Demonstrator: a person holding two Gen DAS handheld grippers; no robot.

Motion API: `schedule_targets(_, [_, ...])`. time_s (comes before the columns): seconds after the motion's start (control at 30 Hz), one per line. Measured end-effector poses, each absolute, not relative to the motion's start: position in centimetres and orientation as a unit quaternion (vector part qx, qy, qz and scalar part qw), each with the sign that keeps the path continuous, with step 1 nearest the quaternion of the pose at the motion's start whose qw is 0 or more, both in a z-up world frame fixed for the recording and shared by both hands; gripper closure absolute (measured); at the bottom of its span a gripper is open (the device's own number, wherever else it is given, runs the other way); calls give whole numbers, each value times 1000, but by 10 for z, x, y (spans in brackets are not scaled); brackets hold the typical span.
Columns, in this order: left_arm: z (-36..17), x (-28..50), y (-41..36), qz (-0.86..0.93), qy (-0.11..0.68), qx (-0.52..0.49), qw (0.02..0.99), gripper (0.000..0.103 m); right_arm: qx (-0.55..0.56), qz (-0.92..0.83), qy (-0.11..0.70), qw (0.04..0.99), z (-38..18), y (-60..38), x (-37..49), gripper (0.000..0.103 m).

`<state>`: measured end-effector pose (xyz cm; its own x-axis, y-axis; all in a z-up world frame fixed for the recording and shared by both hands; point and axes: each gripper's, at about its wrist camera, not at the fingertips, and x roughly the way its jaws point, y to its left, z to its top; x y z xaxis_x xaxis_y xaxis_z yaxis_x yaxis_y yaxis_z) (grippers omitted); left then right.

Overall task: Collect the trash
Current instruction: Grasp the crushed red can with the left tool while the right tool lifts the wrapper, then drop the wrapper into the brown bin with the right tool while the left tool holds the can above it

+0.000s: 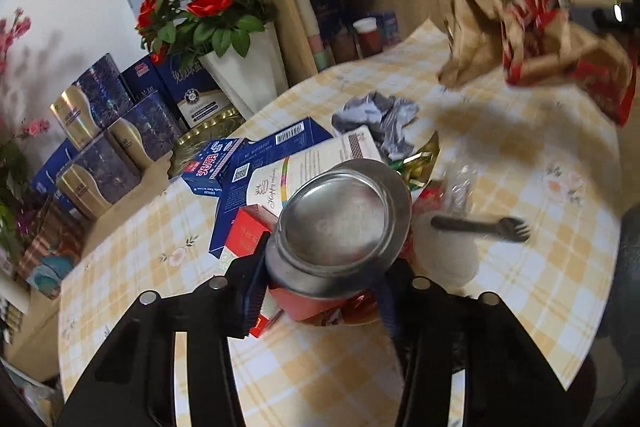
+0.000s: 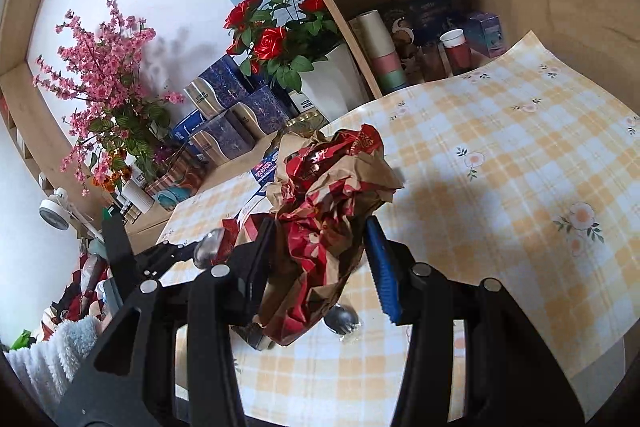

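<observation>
The right gripper (image 2: 320, 259) clamps a crumpled brown-and-red paper wrapper (image 2: 328, 195), long axis upright, above the checked tablecloth (image 2: 500, 155), well right of the red can (image 1: 336, 235) clamped by the left gripper (image 1: 320, 291).

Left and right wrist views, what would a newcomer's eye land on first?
Probably the crumpled red-and-brown paper wad clamped in the right tool, lifted above the checked tablecloth. Next, the shiny steel bowl gripped by the left tool over a heap of boxes, and the red roses behind.
</observation>
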<state>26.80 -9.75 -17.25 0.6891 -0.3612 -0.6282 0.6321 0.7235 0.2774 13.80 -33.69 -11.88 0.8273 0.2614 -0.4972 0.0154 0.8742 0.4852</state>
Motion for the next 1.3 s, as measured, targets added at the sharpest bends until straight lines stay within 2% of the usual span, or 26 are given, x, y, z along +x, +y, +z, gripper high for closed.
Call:
schedule_targets(0.33, [-117,241,-54,-274,291,96,912,60,246,75,290,922,-121,-325,112,56])
schedule_targets(0.57, [-97,180,-33,-248,284,62,924,60,233,95,299,921,-124,-304,83,56])
schedule_targets(0.93, [-125,66,23,-224,291,-35,930,60,142,185,336,912,-149,-247,26,56])
schedule_targets(1.3, [-153,12,39,-193,293,-22,936,61,113,278,418,857,-211,-189,-7,56])
